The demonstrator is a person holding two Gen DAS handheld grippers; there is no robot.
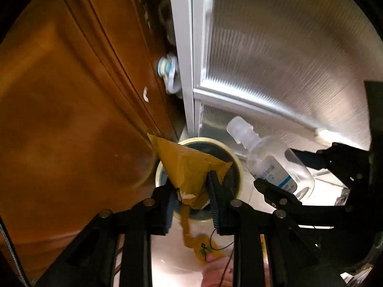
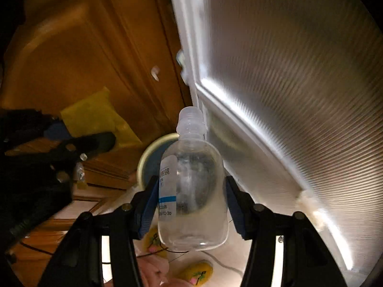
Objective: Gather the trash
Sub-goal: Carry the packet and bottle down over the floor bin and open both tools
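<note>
At the lower centre of each wrist view, the left gripper (image 1: 191, 191) pinches a crumpled yellow wrapper (image 1: 189, 167) and the right gripper (image 2: 191, 205) clamps a clear plastic bottle (image 2: 191, 191), both poised over a round bin (image 1: 235, 165), seemingly ready to drop.

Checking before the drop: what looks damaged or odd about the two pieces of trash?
The yellow wrapper in the left gripper is torn open, a strip dangling below the jaws. The clear plastic bottle in the right gripper has no cap. Both hang over the round bin.
</note>
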